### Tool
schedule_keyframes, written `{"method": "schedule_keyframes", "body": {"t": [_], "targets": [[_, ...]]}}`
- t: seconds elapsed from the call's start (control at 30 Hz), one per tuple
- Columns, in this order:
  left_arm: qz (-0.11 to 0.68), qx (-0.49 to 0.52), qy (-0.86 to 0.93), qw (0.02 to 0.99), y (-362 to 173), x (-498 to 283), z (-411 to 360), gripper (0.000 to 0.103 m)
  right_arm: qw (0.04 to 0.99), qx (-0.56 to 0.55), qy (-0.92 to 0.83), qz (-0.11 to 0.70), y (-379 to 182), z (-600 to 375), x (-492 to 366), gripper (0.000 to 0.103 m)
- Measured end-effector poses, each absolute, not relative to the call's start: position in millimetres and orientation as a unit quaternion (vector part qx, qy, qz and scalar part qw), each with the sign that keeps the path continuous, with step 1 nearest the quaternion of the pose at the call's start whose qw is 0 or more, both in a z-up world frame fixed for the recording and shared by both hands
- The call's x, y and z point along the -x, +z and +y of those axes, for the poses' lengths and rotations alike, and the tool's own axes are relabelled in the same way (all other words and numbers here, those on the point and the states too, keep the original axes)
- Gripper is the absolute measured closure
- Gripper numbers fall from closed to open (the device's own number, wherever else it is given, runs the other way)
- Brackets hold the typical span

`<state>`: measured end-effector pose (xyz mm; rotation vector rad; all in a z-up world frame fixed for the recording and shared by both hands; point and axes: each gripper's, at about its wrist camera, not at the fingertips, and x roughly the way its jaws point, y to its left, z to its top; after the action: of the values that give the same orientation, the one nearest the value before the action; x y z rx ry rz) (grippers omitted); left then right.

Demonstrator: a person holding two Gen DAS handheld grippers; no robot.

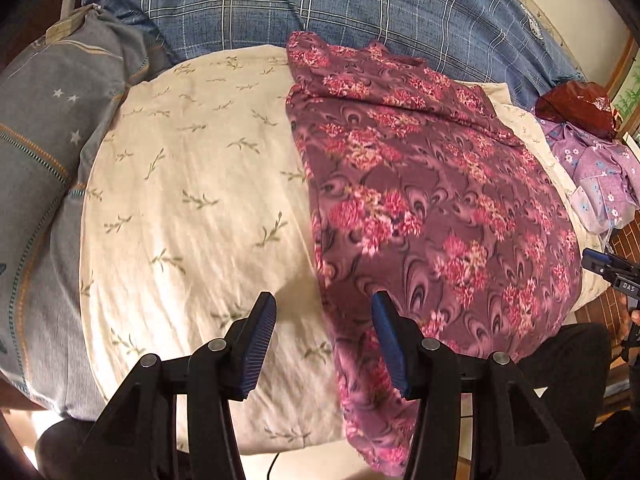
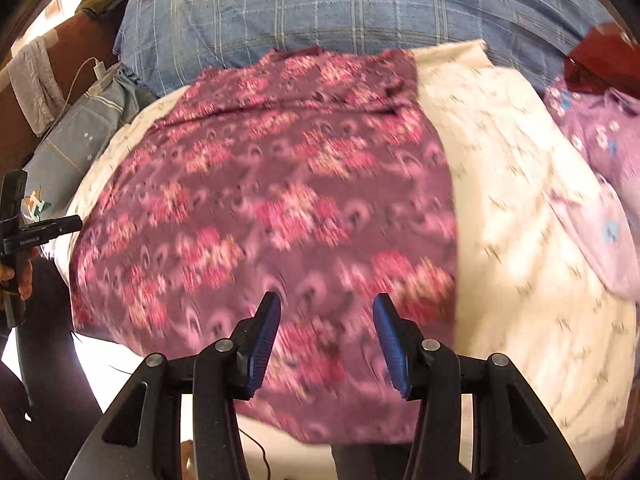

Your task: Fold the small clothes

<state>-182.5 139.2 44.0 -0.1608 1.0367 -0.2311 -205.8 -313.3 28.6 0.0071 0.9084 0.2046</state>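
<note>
step: next fold | both yours, left gripper [image 1: 324,340] and right gripper [image 2: 326,340], apart, empty | tip: grab maroon floral garment [image 1: 432,200] hem corners evenly

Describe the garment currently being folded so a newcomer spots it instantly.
Start at the cream leaf-print sheet across the bed. On it lies the maroon garment, spread flat. Its pink flower clusters and swirls separate it from the lilac blue-flowered garment at the bed's edge.

A bedroom at home: bed with cream leaf-print sheet [image 1: 192,184], blue checked quilt [image 1: 320,4], starred grey pillow [image 1: 52,120], clothes [image 1: 600,176] heaped alongside.
</note>
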Motion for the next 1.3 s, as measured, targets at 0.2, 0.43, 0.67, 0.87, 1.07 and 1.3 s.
{"method": "schedule_keyframes", "body": {"t": [0.2,0.43,0.67,0.87,1.07,1.3], "targets": [[0.504,0.073,-0.112,0.853,37,190,141,0.054,0.89,-0.016,0.075,0.45,21,-342,227,0.05],[0.513,0.064,-0.118,0.848,37,193,141,0.053,0.877,-0.032,0.057,0.475,-2,-364,236,0.05],[0.525,0.061,-0.136,0.838,32,213,134,0.046,0.863,-0.038,0.072,0.499,-23,-364,237,0.05],[0.548,0.082,-0.149,0.819,22,234,122,0.046,0.862,-0.031,0.077,0.499,-26,-362,235,0.048],[0.586,0.092,-0.152,0.791,-7,239,111,0.053,0.862,-0.031,0.082,0.5,-26,-363,235,0.049],[0.589,0.098,-0.154,0.788,-19,227,103,0.091,0.866,-0.032,0.081,0.492,-23,-363,234,0.082]]}}
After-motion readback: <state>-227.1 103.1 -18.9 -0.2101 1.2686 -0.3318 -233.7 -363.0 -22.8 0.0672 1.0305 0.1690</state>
